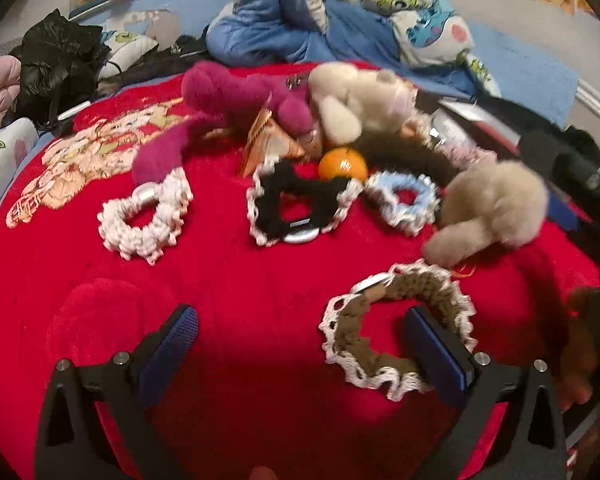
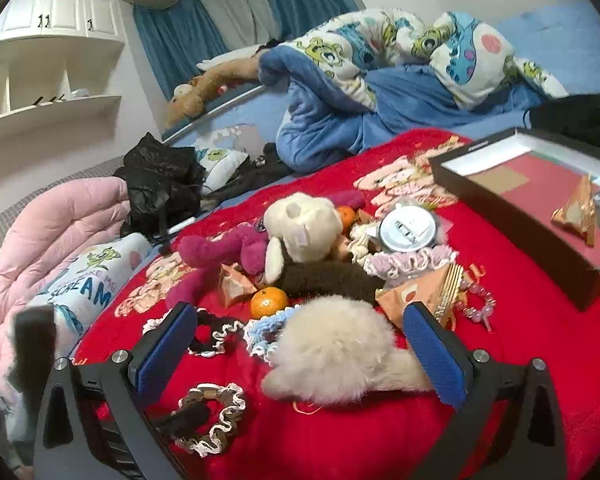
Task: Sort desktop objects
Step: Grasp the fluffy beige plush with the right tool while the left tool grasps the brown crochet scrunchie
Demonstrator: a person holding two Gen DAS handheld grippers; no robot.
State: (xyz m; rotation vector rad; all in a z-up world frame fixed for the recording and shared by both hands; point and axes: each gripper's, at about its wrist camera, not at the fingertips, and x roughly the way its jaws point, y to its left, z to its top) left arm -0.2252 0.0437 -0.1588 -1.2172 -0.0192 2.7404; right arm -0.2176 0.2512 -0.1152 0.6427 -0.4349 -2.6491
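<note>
Objects lie on a red blanket [image 1: 240,280]. My left gripper [image 1: 300,340] is open and empty; its right finger [image 1: 432,344] rests over a brown scrunchie with white lace [image 1: 348,336], also in the right wrist view [image 2: 228,412]. Beyond lie a white scrunchie [image 1: 148,220], a black scrunchie [image 1: 296,204], a blue scrunchie [image 1: 404,204], an orange [image 1: 342,164] and a beige fluffy toy [image 1: 496,208]. My right gripper [image 2: 300,340] is open, with the beige fluffy toy [image 2: 336,344] lying between its fingers. A magenta plush [image 2: 228,248] and a cream bear [image 2: 300,228] lie behind.
An open black box [image 2: 500,200] at right holds a gold packet [image 2: 580,216]. A round silver tin [image 2: 408,228], bead bracelet [image 2: 476,300], second orange [image 2: 346,216] and lilac scrunchie [image 2: 408,260] lie nearby. Black bag [image 2: 160,180], pink quilt [image 2: 60,232] at left; bedding [image 2: 380,64] behind.
</note>
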